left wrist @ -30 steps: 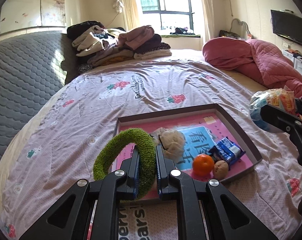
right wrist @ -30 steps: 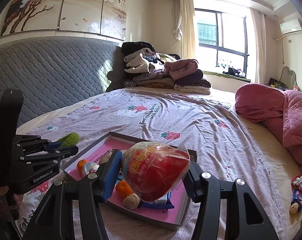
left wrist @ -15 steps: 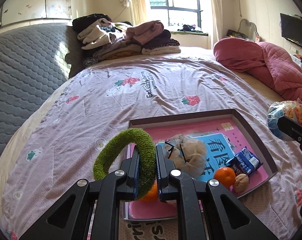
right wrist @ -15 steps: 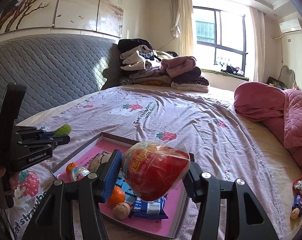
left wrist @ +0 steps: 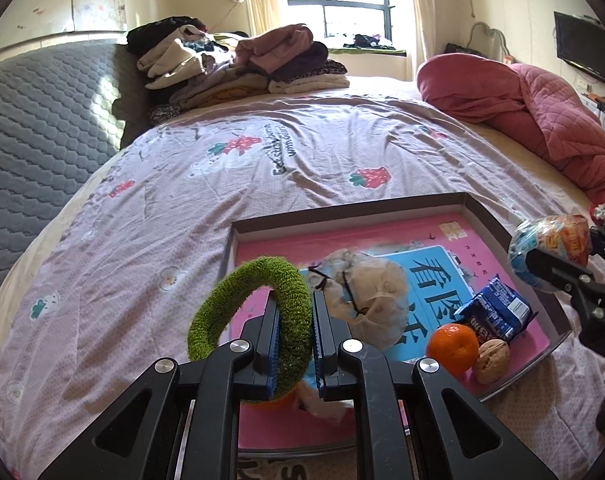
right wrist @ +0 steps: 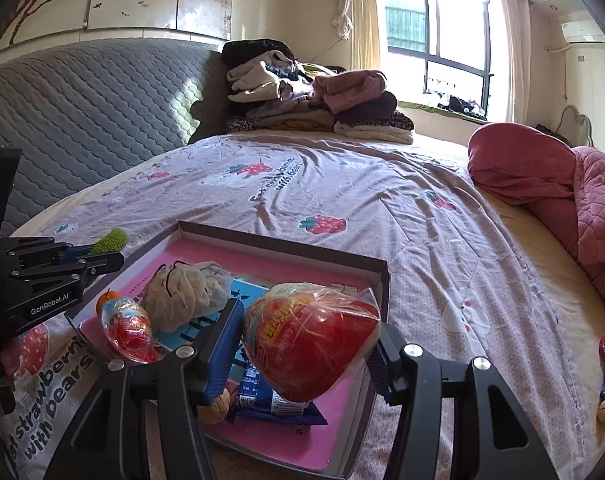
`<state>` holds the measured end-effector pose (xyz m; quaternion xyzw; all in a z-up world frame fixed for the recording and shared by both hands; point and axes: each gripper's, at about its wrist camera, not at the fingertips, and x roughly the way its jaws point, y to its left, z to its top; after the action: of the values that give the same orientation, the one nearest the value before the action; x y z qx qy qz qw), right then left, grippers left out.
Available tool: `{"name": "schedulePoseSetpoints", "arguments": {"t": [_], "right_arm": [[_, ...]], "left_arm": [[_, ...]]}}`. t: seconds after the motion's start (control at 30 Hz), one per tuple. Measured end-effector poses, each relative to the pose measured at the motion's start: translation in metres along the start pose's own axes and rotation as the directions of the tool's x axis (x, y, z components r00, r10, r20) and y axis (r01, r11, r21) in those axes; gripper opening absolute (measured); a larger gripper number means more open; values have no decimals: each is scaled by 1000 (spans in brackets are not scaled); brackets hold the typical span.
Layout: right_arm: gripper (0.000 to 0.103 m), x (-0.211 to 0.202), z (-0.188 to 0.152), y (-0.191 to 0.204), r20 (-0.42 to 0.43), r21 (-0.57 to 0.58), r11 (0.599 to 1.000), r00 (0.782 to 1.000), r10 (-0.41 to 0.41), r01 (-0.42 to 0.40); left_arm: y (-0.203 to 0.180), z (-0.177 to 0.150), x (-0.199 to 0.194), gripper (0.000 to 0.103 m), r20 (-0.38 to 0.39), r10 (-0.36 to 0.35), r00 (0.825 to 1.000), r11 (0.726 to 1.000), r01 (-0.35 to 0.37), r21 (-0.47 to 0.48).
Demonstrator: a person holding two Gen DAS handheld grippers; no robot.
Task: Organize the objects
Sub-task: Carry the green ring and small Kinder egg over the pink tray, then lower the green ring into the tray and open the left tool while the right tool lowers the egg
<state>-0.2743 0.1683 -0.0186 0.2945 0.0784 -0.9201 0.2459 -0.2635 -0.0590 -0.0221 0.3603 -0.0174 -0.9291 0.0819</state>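
Since a second ago you have brought both grippers down and in over the tray; in both views the tray sits larger and lower under the fingers. Nothing inside it has shifted. That puts both loads close to drop-off, so the placing step looks near.

On the left, your left gripper is clamped nearly shut on the green ring. The pads pinch one side of the ring, and the rest arcs up and out to the left, clear of the bedsheet. It hangs over the tray's near left corner, above an orange partly hidden under the fingers.

In the tray lie a crumpled bag, a blue packet, an orange and a walnut, with a wrapped snack at the left edge in the right view.

On the right, your right gripper stands about half open, but that is a grip: both pads press on the red bag, which fills the gap. It hangs above the tray's near right part, over the blue packet, not yet touching anything below.
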Motion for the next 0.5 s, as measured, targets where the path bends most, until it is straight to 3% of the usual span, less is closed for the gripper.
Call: {"name": "schedulePoseSetpoints", "arguments": {"t": [0.5], "right_arm": [[57,12,-22,-10,-40,21,1000,999,0,0]], "left_arm": [[-55,8,29,16,1,-26,1000,996,26,82]]}}
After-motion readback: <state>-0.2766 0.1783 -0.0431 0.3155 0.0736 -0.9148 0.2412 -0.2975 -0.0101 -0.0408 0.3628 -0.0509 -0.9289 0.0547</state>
